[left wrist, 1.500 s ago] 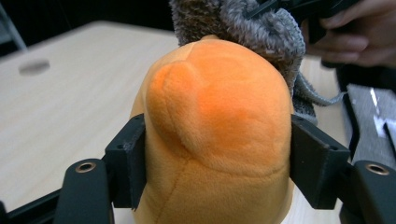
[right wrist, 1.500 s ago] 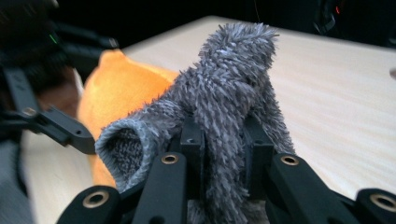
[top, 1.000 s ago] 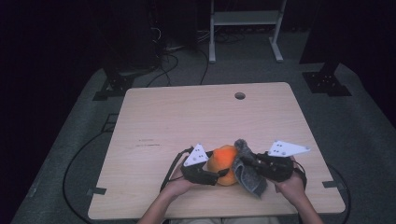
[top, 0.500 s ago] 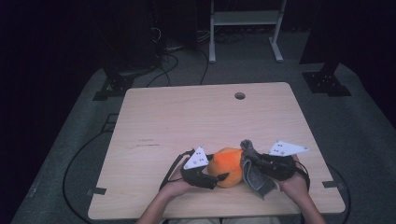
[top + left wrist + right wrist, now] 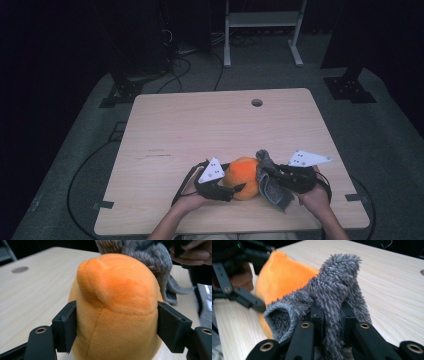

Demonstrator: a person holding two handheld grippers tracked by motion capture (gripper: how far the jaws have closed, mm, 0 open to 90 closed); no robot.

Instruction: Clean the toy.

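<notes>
The orange plush [image 5: 243, 176] sits on the near part of the wooden table [image 5: 200, 125], a bit right of center. Your left gripper [image 5: 113, 322] has it squeezed btwn both jaws, one on each side. The grey fuzzy cloth [image 5: 272, 182] is touching the plush's right side, and your right gripper [image 5: 332, 315] is pinching a fold of it w/ jaws nearly together. Cable hole [image 5: 257, 102] is at the far edge.
</notes>
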